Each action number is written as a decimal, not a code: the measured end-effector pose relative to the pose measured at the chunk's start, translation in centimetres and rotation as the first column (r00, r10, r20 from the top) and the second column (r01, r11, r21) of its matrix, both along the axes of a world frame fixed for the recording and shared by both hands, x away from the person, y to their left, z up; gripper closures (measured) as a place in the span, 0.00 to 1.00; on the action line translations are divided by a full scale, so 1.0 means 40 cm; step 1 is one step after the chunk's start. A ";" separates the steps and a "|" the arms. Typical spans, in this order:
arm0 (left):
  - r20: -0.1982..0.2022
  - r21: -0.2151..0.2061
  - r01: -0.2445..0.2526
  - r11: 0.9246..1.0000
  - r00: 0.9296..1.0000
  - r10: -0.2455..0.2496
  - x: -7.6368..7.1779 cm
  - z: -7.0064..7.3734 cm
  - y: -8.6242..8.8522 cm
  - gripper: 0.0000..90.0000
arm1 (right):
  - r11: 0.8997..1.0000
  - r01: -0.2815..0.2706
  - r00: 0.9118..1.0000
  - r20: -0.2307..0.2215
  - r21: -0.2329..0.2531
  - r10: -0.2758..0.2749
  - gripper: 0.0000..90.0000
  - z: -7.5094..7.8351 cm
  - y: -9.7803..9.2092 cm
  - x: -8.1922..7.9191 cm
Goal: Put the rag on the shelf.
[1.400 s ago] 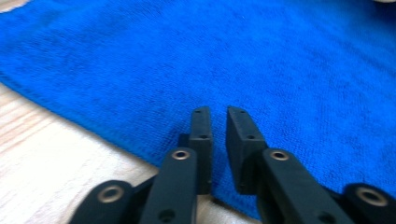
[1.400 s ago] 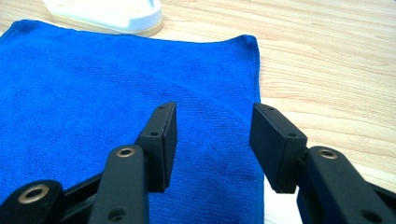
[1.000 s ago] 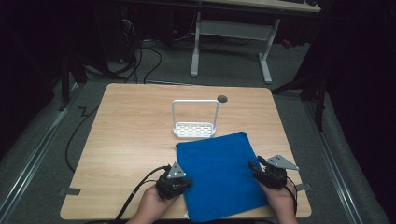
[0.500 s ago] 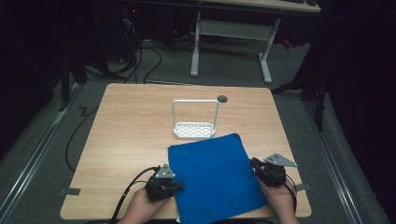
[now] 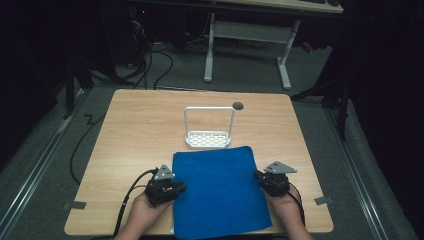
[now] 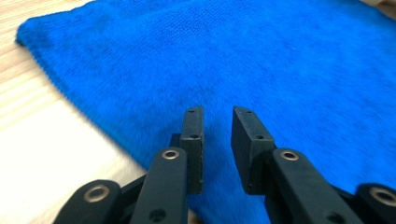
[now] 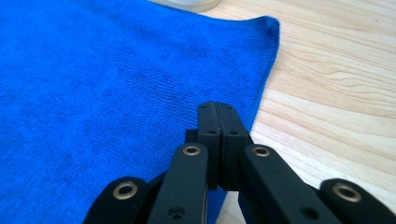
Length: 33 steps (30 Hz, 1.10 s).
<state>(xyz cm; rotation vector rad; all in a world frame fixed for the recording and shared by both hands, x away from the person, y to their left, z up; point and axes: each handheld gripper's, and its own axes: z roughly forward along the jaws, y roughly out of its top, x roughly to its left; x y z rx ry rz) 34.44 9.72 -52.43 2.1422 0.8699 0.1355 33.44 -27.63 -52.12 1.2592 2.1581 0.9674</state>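
A blue towel [image 5: 217, 192] lies flat on the near half of the wooden table [image 5: 140, 125], its near end hanging over the front edge. At the towel's left edge, my left gripper [image 5: 176, 189] hovers low over the cloth [image 6: 261, 60], jaws open a small gap with nothing between them [image 6: 218, 112]. My right gripper [image 5: 261, 178] sits at the towel's right edge. Its jaws are pressed together [image 7: 217, 106] over the cloth [image 7: 102, 79], and no fold shows between them.
A white wire rack [image 5: 208, 131] with a tall handle stands just beyond the towel's far edge. A small dark hole [image 5: 238, 105] marks the table behind it. Bare wood [image 7: 336, 70] lies to either side of the towel. Cables trail off the front left.
The towel has turned from a slant to square with the table and slid slightly nearer. My left gripper has moved left to the towel's edge; the right one stayed about where it was.
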 end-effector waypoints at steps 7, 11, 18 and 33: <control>0.000 0.005 -0.002 1.000 1.000 0.002 0.003 -0.009 0.005 0.83 | 0.999 -0.015 0.999 -0.035 -0.029 0.014 1.00 -0.018 0.003 0.009; 0.005 0.010 -0.006 1.000 1.000 0.005 -0.002 -0.010 0.022 0.85 | 0.999 -0.036 0.998 -0.044 -0.023 0.035 1.00 -0.017 0.008 -0.005; 0.001 0.000 -0.010 1.000 1.000 0.010 0.000 -0.012 0.033 0.85 | 0.996 -0.087 0.995 -0.052 -0.010 0.086 1.00 -0.017 0.017 -0.049; -0.051 -0.022 -0.020 1.000 0.999 0.019 -0.013 -0.006 0.078 0.84 | 0.991 -0.132 0.990 -0.046 -0.021 0.131 0.96 -0.006 0.027 -0.085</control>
